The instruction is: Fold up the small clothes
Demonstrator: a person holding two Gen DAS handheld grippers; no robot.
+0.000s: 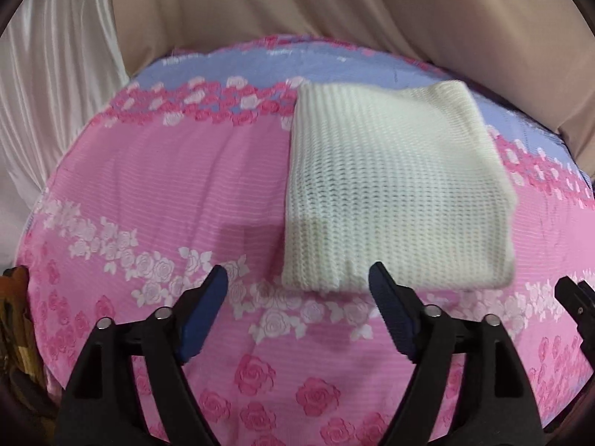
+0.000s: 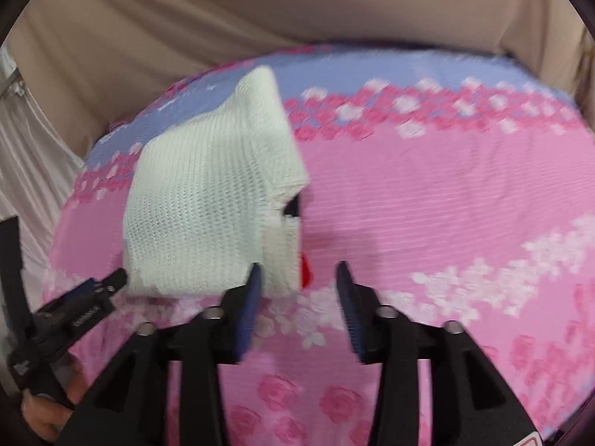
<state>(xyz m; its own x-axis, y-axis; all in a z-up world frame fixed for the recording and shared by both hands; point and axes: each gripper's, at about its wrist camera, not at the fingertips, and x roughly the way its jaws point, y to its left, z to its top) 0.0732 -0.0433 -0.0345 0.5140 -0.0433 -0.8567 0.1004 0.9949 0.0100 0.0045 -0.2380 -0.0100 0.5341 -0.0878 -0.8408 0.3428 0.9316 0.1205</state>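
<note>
A white knitted garment lies folded into a rectangle on the pink rose-print sheet. My left gripper is open and empty, its blue-padded fingers just short of the garment's near edge. In the right wrist view the same garment lies left of centre, with a black and red patch showing at its right edge. My right gripper is open and empty; its left finger is at the garment's near right corner. The left gripper shows at the left, near the garment's near left corner.
The sheet covers a table with a lilac band at the far side. Beige cloth hangs behind it and white satin cloth at the left. The right gripper's tip shows at the right edge.
</note>
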